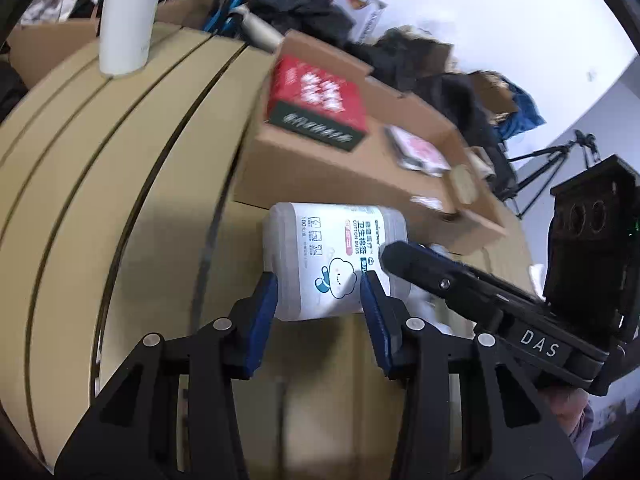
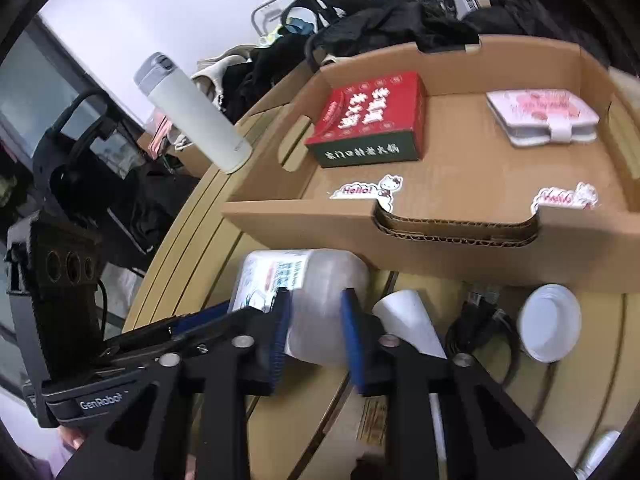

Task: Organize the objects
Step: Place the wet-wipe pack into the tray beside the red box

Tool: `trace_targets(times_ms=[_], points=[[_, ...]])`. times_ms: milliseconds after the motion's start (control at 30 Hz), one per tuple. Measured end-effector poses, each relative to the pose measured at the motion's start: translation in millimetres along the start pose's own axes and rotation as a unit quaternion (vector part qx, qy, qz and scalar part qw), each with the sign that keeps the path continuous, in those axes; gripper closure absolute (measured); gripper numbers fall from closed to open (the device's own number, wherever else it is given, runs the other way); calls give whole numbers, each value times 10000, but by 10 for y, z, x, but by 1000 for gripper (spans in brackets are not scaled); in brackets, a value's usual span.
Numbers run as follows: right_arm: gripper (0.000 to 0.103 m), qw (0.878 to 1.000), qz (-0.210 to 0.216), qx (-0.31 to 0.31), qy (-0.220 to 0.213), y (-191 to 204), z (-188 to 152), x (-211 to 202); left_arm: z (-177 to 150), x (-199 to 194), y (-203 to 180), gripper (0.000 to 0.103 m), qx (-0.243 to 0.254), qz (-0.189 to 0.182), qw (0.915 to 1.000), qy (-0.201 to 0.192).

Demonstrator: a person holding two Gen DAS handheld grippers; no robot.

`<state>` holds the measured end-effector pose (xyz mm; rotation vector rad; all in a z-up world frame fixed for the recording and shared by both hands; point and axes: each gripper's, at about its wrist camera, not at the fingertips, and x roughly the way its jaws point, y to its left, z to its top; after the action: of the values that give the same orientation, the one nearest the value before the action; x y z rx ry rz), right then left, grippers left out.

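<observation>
A translucent cotton-bud tub (image 1: 332, 260) with a white printed label is held above the tan slatted table (image 1: 100, 184), just before the cardboard tray (image 1: 360, 176). My left gripper (image 1: 320, 292) is shut on its lower end. My right gripper (image 2: 314, 320) is shut on the same tub (image 2: 320, 292) from the other side; its arm (image 1: 460, 284) crosses the left wrist view. In the tray (image 2: 460, 224) lie a red and green box (image 2: 368, 120) and a pink case (image 2: 540, 116).
A white flask (image 2: 192, 112) stands on the table left of the tray. A white paper cone (image 2: 408, 320), a black cable (image 2: 484, 320) and a white dish (image 2: 550, 322) lie in front of the tray. Dark clothes (image 2: 380, 12) pile up behind it.
</observation>
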<state>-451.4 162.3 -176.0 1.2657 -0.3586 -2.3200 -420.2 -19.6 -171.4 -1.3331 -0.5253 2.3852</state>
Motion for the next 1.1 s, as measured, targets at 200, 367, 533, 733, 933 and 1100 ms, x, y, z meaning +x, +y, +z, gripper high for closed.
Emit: trace_targets(times_ms=[200,367,533,733,933,1100], points=[[79,9985,-18,-280,-472,397,-493,-1058,-580,-792,-620,64,278,-277,9989,-273],[79,9961,-302,-248,-789,593,-1251,-1886,-1193,-1209,-1157,64,641,-427,9966,-275],[79,9935,-394,7,-1067,530,-1600,-2358,-1363,-1340,-1459,64,941,-586,9936,-223],[79,9908,-377,-31,-1299,536,-1509,-2520,-1286,-1347,-1561,64,986,-627,9927,-305],[79,9852,-337,-418,-1626,543,-678,-2520,-380,-1311,-1672,64,1246,-698,9880,-589],[79,9819,-283,-554,-1786,438,312,-2226,593,-902,-1527,64,1047,-620,9914,-488]])
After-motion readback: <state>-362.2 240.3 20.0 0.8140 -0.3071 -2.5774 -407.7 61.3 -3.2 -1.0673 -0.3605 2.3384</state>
